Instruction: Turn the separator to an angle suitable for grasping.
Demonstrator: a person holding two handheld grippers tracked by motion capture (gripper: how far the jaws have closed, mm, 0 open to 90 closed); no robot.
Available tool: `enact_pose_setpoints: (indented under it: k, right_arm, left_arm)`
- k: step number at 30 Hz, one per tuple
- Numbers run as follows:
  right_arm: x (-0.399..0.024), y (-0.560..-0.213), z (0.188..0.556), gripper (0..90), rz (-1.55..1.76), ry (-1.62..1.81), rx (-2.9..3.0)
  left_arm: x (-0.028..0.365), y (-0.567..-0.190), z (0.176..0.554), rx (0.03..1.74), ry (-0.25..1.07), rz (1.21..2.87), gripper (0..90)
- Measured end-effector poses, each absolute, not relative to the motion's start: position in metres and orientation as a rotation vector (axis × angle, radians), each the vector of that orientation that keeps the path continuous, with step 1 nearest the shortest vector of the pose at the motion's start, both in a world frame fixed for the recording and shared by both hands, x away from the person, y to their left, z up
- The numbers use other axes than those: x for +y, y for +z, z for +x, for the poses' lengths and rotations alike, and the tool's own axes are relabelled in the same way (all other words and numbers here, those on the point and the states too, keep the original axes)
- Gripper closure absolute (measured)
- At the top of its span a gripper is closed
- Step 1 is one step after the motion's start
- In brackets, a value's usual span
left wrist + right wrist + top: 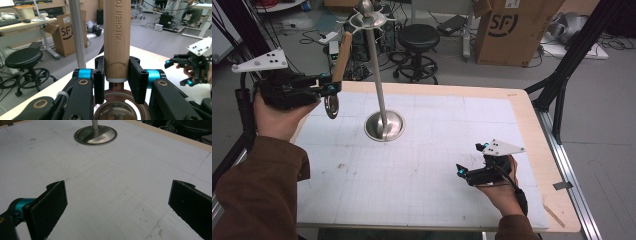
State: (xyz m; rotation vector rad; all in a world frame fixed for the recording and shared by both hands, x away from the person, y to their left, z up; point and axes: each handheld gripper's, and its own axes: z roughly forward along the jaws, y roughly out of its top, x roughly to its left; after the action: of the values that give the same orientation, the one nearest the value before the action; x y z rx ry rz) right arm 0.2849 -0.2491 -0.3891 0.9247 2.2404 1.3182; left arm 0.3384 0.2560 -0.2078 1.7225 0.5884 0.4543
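Left gripper (331, 89) is clamped on the wooden handle (117, 37) of a kitchen utensil, the pads (99, 75) seated just above the metal collar where the handle meets the steel head (331, 106). The utensil is held above the left edge of the table (522, 120), handle tilted upward toward the hook ring (368, 19) atop the steel utensil stand (377, 70), head hanging below the jaws; the kind of head cannot be told. Right gripper (468, 170) is held low over the near right part of the gridded mat (105, 185) with its jaws spread wide and nothing between them. The step in hand is judged to be hanging the utensil on the stand. For a clean result, the grip should be kept firm and low on the handle so that the top end is left free. The handle end should be raised level with a hook before being moved inward, and contact with the pole (77, 32) should be avoided, since the stand rests only on its round base (384, 126) and may tip. Release should be delayed until the hook is seen to carry the weight.
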Motion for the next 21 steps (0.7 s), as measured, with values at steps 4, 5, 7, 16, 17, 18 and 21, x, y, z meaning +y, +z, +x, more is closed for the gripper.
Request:
enact_pose_setpoints:
  k: [4, 5, 7, 16, 17, 18, 21]
  right_arm:
    - [-0.249, -0.389, 0.285, 0.8, 0.924, 1.318, 2.243]
    - [-0.249, -0.389, 0.286, 0.8, 0.921, 1.318, 2.242]
    - [-0.249, -0.389, 0.285, 0.8, 0.926, 1.318, 2.244]
    - [-0.251, -0.39, 0.285, 0.8, 0.934, 1.319, 2.244]
    - [-0.251, -0.39, 0.285, 0.8, 0.929, 1.319, 2.244]
    - [-0.251, -0.39, 0.285, 0.8, 0.93, 1.318, 2.244]
    - [-0.251, -0.39, 0.285, 0.8, 0.93, 1.317, 2.245]
  left_arm:
    - [0.255, -0.205, 0.343, 0.603, 0.464, 1.73, 69.1]
    - [0.255, -0.204, 0.344, 0.608, 0.467, 1.729, 69.1]
    - [0.255, -0.203, 0.346, 0.617, 0.478, 1.733, 69.1]
    - [0.257, -0.205, 0.354, 0.637, 0.484, 1.739, 69.1]
    - [0.257, -0.205, 0.354, 0.639, 0.484, 1.738, 69.1]
    - [0.257, -0.205, 0.354, 0.64, 0.483, 1.737, 69.1]
    - [0.255, -0.206, 0.356, 0.649, 0.484, 1.744, 69.1]
